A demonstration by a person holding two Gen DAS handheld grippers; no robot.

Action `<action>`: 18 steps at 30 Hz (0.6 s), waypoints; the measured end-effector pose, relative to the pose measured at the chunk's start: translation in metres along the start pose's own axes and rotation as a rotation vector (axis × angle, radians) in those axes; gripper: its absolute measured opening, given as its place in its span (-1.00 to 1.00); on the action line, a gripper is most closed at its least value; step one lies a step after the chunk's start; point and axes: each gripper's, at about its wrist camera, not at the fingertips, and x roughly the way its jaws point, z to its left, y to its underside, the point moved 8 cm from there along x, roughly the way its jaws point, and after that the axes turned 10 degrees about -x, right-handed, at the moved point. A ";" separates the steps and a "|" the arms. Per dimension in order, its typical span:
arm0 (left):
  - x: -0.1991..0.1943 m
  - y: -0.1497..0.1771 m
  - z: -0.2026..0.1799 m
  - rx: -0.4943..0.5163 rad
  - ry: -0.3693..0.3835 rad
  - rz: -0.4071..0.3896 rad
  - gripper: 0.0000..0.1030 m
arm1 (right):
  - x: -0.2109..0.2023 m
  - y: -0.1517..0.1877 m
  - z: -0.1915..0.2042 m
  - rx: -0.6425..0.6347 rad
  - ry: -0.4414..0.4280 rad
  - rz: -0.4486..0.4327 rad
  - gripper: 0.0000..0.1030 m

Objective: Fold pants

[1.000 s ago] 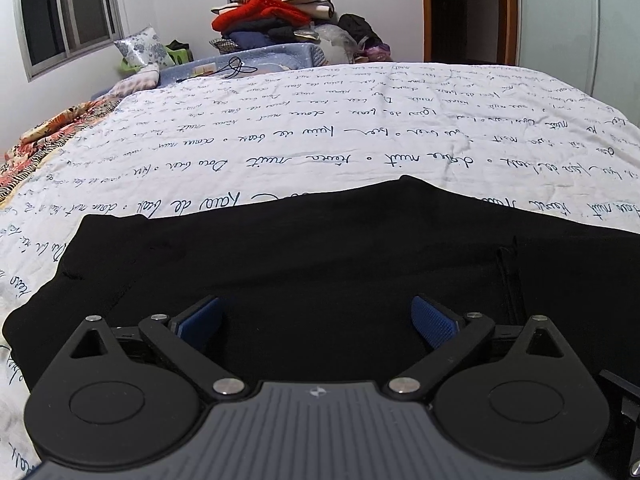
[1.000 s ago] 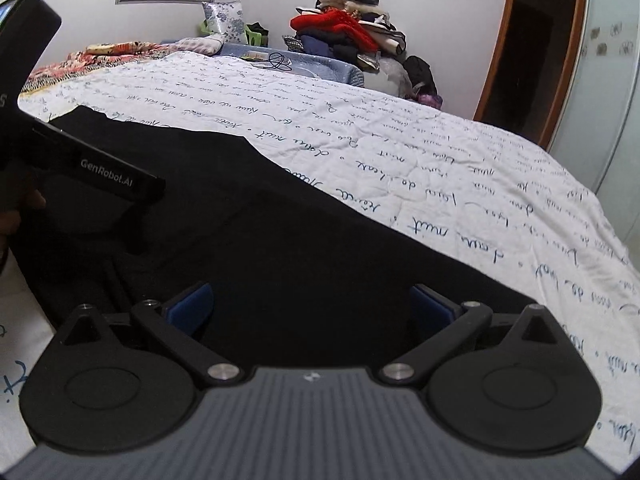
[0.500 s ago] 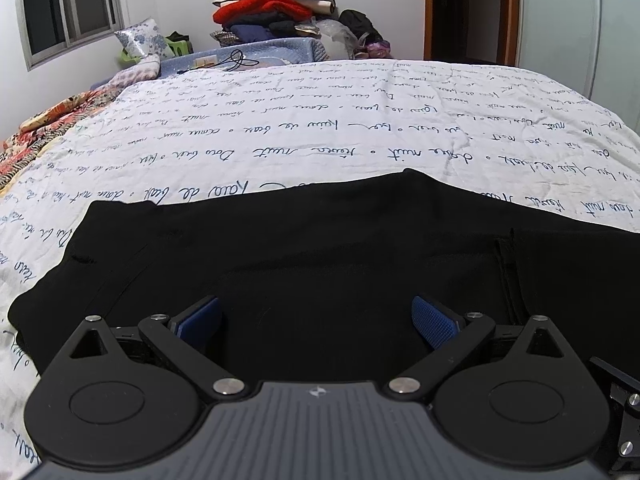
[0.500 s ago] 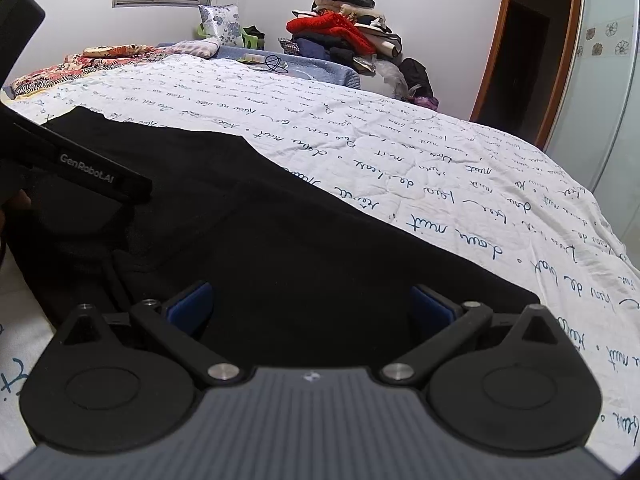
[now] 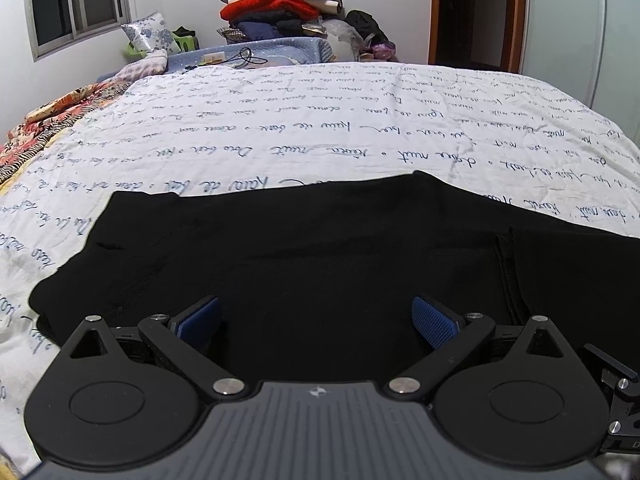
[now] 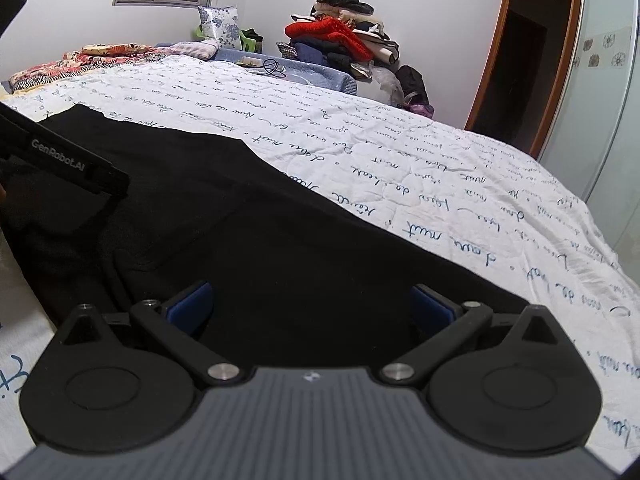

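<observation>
Black fabric pants spread flat on white script-printed bedsheet. Left gripper and right gripper held wide apart above cloth, nothing gripped. Risk — only top layer pinched, or sheet caught too; fold then skews.

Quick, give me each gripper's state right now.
Left gripper: open, holding nothing, above the black pants.
Right gripper: open, holding nothing, above the same pants.
</observation>
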 end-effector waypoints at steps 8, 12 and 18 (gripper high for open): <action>-0.016 -0.010 0.029 -0.052 -0.040 -0.032 0.98 | -0.021 -0.026 0.027 -0.139 0.001 -0.067 1.00; -0.018 -0.014 0.049 -0.085 -0.067 -0.034 0.98 | -0.027 -0.043 0.042 -0.177 -0.034 -0.108 1.00; -0.019 -0.015 0.079 -0.123 -0.115 -0.027 0.98 | -0.026 -0.065 0.069 -0.231 -0.085 -0.142 1.00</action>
